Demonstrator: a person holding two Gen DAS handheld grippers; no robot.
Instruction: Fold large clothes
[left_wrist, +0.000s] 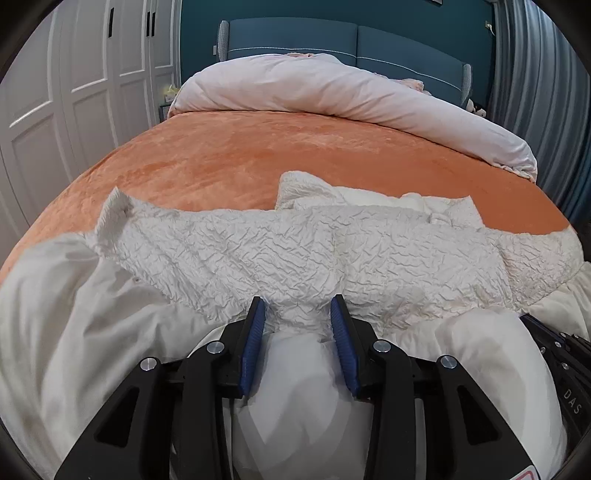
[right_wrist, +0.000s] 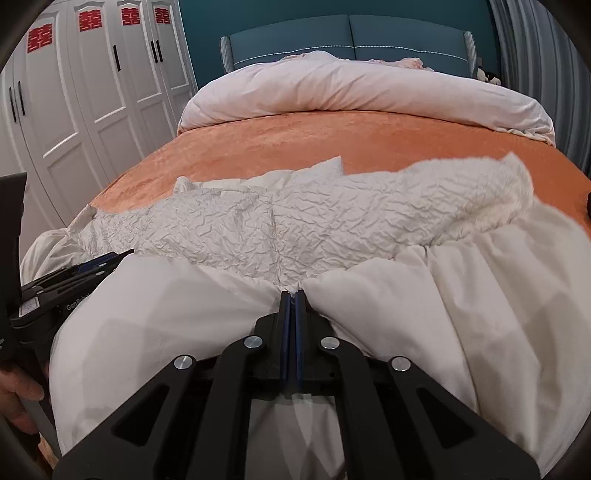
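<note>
Crinkled white cloth garment (left_wrist: 295, 251) on plush, velvety orange blanket (left_wrist: 258, 147).

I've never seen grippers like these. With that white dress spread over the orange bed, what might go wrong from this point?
Two things, I think. The left gripper stands open around a bunch of the white dress, so that side may slip away when lifted. The right gripper pinches only a thin fold at the gathered waist seam, which could pull free, or drag the dress crooked across the orange bedspread.
</note>
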